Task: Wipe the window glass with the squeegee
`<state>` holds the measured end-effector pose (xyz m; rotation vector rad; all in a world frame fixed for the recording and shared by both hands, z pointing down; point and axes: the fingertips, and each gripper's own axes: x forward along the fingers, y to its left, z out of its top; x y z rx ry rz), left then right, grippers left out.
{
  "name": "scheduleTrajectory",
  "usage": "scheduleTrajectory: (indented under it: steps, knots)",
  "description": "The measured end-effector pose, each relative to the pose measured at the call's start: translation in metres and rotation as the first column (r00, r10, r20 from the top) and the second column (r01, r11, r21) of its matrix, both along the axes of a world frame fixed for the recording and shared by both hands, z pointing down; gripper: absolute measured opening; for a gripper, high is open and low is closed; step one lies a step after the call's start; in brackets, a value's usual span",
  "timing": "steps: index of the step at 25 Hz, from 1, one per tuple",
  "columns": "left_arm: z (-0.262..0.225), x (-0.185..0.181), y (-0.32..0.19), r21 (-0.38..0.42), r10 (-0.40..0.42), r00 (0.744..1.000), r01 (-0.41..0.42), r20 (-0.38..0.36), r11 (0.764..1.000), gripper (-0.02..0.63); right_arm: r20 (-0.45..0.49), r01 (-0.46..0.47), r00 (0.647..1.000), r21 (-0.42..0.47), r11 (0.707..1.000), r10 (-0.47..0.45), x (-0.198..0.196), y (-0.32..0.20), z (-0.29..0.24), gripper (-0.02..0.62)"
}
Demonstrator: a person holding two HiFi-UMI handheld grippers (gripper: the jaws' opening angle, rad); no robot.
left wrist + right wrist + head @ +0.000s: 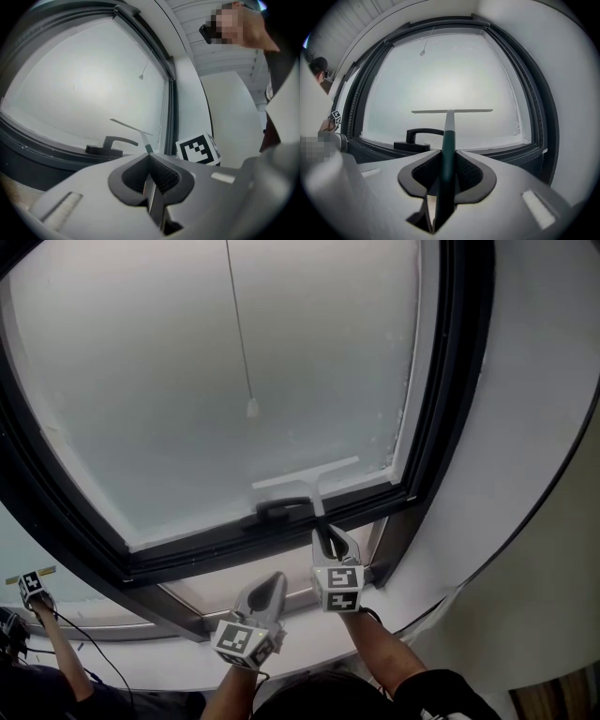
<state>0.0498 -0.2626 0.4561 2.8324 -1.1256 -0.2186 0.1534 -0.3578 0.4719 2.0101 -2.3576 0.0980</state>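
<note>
Squeegee (449, 123) handle between fingers (471, 174) of right gripper (445, 176), blade on window glass (440, 75).

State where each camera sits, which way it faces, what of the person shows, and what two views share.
Head view: on the person's head, facing the window glass; both forearms, left gripper and right gripper show.
Left gripper view: behind its shut, empty jaws, facing the glass's right side; the right gripper's marker cube shows.
Right gripper view: along jaws shut on the squeegee, facing the glass squarely.
Shared: all three show squeegee and window handle.
</note>
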Motion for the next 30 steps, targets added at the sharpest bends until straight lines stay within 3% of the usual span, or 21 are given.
scheduleTrajectory:
  steps: [6,11,16,23,30]
  knots:
    - [-0.001,0.0,0.005,-0.006,-0.008,0.999,0.007,-0.033,1.0,0.0,0.004,0.001,1.0,-0.003,1.0,-0.001,0.0,0.005,0.001,0.097]
    - [0.009,-0.004,0.009,-0.008,-0.004,1.0,0.004,0.002,1.0,0.0,0.012,-0.01,1.0,-0.018,1.0,0.01,0.003,0.011,0.007,0.097]
    - [0.001,-0.012,0.016,-0.004,-0.014,1.0,0.014,-0.008,1.0,0.0,0.048,-0.027,0.999,0.042,0.999,0.025,0.004,0.024,-0.011,0.095]
    - [-0.009,-0.038,0.024,0.032,-0.016,1.0,0.015,0.009,0.999,0.0,0.033,0.005,0.999,0.215,0.977,-0.012,-0.023,0.02,-0.098,0.095]
    - [-0.033,-0.086,0.027,0.091,-0.054,0.998,0.055,-0.012,0.994,0.0,-0.027,0.042,0.999,0.408,0.912,-0.034,-0.066,0.002,-0.225,0.095]
